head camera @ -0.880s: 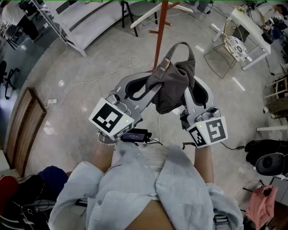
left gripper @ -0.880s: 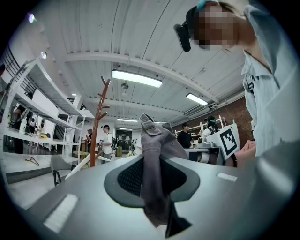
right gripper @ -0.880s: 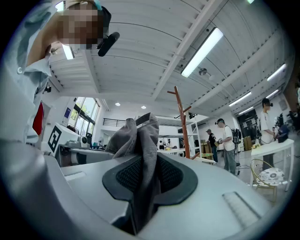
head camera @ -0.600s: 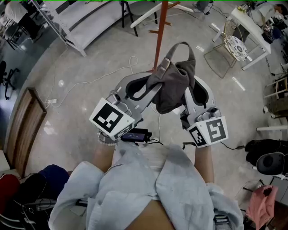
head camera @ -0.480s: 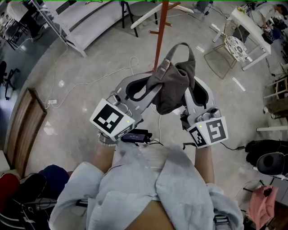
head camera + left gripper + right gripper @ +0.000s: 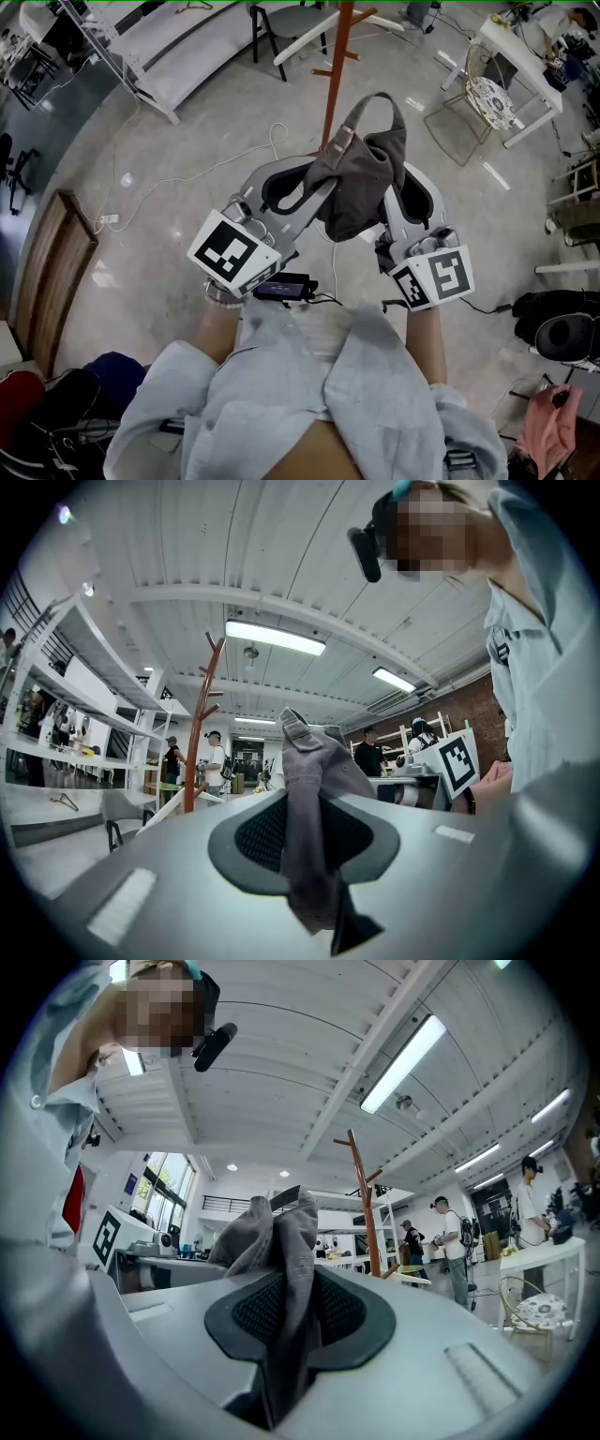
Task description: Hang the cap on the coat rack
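A grey cap (image 6: 361, 173) hangs between my two grippers in the head view, its back strap looping upward. My left gripper (image 6: 314, 183) is shut on the cap's left side; the fabric (image 6: 309, 827) is pinched between its jaws. On the right, my right gripper (image 6: 392, 187) is shut on the cap's other side, where cloth (image 6: 286, 1297) is clamped in its jaws. The coat rack (image 6: 333, 66), a reddish-brown pole with pegs, stands just beyond the cap. It rises left of the cap as the rack (image 6: 199, 724) in the left gripper view and right of it as the rack (image 6: 366, 1204) in the right gripper view.
A white cable (image 6: 197, 169) lies on the floor at left. A white table (image 6: 520, 56) and wire chair (image 6: 478, 98) stand at back right, white shelving (image 6: 141, 47) at back left. A wooden panel (image 6: 47, 272) lies at left. People stand in the background.
Both grippers keep the cap in the same hold. The view has shifted very slightly; nothing else has visibly moved.
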`<action>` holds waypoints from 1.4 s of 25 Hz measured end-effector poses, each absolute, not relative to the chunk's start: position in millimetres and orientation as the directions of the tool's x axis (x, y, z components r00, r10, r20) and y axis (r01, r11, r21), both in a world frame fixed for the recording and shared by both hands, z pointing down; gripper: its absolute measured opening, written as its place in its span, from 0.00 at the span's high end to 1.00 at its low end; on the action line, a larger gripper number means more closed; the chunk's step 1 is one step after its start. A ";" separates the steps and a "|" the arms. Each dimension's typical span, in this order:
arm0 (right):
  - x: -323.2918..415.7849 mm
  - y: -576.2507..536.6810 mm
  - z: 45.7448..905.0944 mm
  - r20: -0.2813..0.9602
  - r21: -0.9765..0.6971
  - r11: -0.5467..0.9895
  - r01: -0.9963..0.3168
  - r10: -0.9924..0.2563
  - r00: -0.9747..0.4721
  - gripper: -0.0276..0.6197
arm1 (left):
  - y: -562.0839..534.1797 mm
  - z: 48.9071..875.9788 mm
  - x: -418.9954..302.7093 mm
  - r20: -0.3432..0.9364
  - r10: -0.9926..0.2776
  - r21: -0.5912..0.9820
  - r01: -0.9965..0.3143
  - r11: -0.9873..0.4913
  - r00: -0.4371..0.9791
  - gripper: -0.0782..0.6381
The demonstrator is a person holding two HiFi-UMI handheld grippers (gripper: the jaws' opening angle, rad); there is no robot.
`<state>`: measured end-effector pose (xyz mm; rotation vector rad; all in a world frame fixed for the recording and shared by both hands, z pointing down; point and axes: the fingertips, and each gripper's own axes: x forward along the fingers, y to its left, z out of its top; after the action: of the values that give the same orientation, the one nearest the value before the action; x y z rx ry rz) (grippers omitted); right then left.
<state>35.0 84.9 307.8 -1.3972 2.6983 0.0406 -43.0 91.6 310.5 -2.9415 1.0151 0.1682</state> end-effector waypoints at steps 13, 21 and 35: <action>36.3 86.6 306.9 -0.098 -0.026 0.552 -0.833 -0.831 -0.548 0.85 | 93.0 308.7 -42.2 -0.105 -0.591 0.010 -0.593 -0.805 0.800 0.78; 35.4 87.3 308.4 -0.087 -0.034 0.546 -0.837 -0.836 -0.542 0.85 | 92.8 309.1 -42.3 -0.092 -0.586 0.010 -0.587 -0.809 0.805 0.78; 35.6 76.5 330.5 -0.095 -0.040 0.573 -0.819 -0.818 -0.568 0.85 | 84.3 330.7 -41.4 -0.088 -0.607 0.000 -0.609 -0.793 0.790 0.78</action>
<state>35.6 76.5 330.5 -1.4064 2.6940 0.0132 -41.4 84.3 330.7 -2.9453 1.0008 0.1291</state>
